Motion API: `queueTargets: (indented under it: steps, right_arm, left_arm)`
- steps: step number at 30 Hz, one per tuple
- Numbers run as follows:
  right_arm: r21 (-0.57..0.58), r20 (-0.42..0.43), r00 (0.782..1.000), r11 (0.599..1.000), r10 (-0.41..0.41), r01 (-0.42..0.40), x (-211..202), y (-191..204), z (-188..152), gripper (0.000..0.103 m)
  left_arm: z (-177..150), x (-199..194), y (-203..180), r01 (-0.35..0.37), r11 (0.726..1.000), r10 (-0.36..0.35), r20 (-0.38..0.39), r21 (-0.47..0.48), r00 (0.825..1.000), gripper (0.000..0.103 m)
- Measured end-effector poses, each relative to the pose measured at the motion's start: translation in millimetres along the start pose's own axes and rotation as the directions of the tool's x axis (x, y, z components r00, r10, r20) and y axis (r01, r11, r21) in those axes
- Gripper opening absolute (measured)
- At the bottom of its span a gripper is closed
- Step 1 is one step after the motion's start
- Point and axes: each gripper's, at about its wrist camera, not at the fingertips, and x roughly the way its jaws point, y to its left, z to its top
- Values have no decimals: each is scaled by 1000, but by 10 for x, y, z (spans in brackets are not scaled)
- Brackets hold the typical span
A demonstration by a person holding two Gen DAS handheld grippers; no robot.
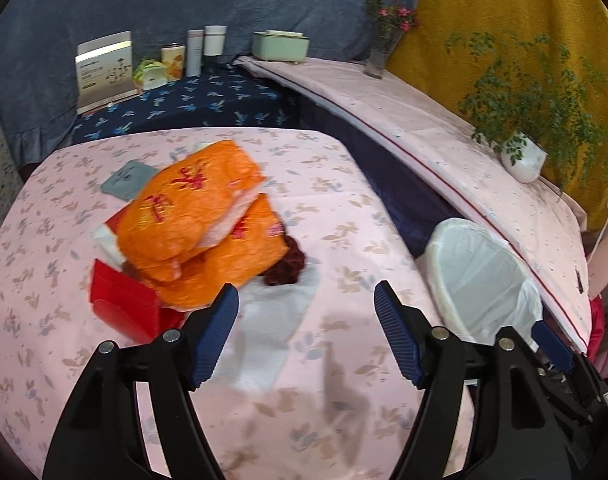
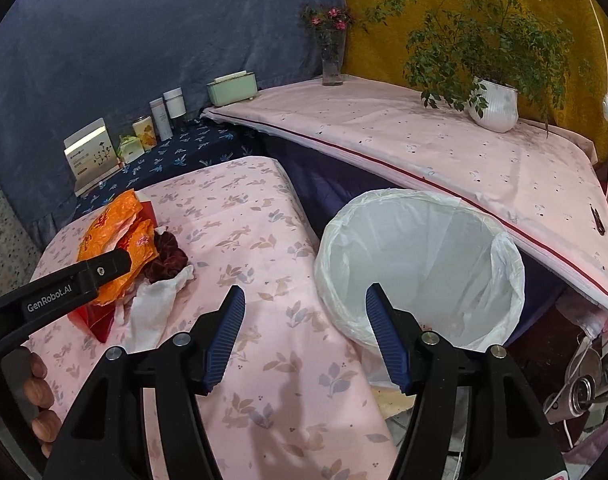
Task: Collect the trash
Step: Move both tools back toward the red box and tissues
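Spreading beneath both tools, a pink leaf-printed tablecloth [image 1: 344, 200] is seen, with a white-lined trash bin [image 2: 424, 264] standing off its edge, just ahead and right of the right gripper [image 2: 306, 334] and far right of the left gripper [image 1: 306, 330]. Ahead and left of the left gripper, orange wrappers [image 1: 191, 216] are piled on a red box [image 1: 123, 300], with a dark red scrunchie [image 1: 285, 266] and a white tissue [image 1: 271, 320] beside them. Both jaws are held wide apart with nothing between them.
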Motion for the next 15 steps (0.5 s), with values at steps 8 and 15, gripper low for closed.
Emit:
queueTargets:
  steps: [8, 15]
  right_arm:
    - [-34, -28, 999, 999, 38, -39, 46, 326, -82, 62]
    - [-67, -74, 995, 995, 72, -77, 190, 642, -188, 62]
  left_arm:
    - [-105, -28, 450, -144, 988, 144, -2, -62, 990, 86]
    - [-270, 74, 809, -227, 968, 222, -48, -110, 974, 89]
